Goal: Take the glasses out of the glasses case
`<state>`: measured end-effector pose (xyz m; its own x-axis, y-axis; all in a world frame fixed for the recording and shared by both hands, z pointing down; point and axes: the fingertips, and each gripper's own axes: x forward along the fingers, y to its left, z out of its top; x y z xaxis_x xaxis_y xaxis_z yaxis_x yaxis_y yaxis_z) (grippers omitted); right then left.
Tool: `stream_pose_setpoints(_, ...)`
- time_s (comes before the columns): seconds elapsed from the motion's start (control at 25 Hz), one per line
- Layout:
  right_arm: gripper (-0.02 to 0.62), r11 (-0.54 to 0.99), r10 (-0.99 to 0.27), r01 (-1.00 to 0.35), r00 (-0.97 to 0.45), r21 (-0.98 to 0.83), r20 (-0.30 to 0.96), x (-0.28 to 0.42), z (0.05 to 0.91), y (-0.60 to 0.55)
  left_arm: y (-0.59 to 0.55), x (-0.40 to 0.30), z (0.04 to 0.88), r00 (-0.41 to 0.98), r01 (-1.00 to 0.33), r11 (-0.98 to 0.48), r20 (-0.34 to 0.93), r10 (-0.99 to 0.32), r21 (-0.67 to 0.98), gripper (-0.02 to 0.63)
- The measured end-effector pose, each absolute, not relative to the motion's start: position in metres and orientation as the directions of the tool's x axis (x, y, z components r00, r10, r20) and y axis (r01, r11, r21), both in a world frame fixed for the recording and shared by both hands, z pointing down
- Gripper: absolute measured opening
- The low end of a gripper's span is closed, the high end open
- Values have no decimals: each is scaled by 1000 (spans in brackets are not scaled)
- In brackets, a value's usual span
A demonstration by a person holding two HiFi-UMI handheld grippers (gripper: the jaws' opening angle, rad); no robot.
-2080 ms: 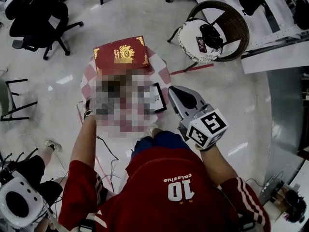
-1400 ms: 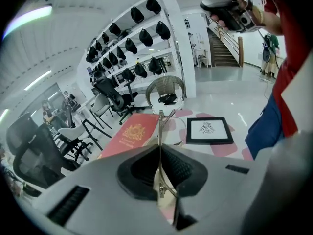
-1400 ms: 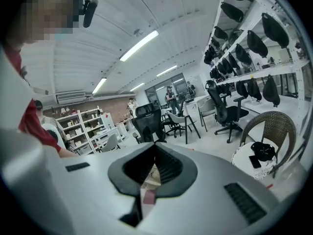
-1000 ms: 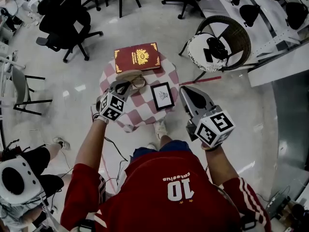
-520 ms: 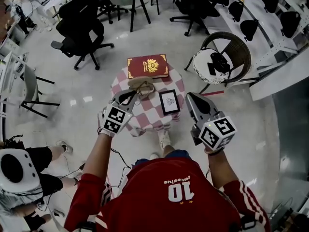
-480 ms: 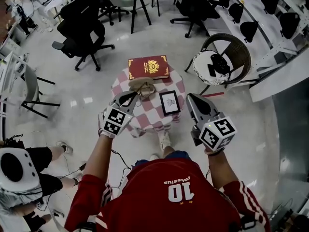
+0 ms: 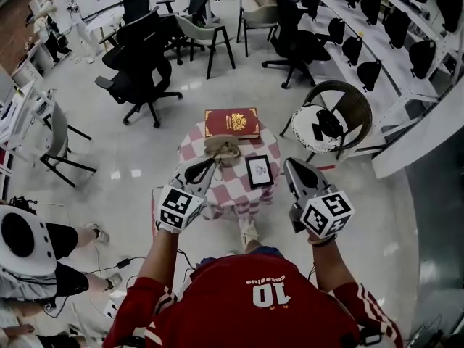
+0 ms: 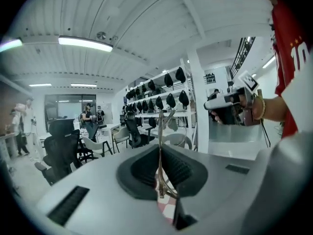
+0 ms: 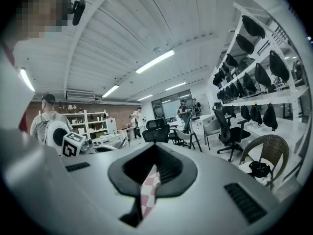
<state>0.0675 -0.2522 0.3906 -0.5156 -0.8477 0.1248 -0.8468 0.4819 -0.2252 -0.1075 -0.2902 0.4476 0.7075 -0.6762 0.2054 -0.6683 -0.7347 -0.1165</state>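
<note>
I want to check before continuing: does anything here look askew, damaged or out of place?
Only the glasses: the left gripper pinches them by thin frame wire alone, so they sit edge-on and tilted between its jaws. Nothing on the table looks spilled or damaged.

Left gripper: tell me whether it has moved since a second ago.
Yes. The left gripper has pulled back from the glasses case, toward the table's near edge.
</note>
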Motion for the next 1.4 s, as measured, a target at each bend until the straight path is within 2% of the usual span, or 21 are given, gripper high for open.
stream_pose_setpoints(0.52, 15, 483, -861, -853, -504, -200, 71, 50, 367, -210, -237, -138, 367, 672, -735, -674, -49, -739, 73, 20)
stream_pose_setpoints(0.8, 15, 453, -885, -875, -465, -170, 35, 58, 352, -199, -221, -157, 336, 610, -784, -619, -123, -783, 53, 20)
stream_pose_setpoints(1.4, 15, 357, -932, -925, -363, -128, 22, 69, 348, -185, -201, -193, 326, 517, -848, -528, -143, -844, 52, 20)
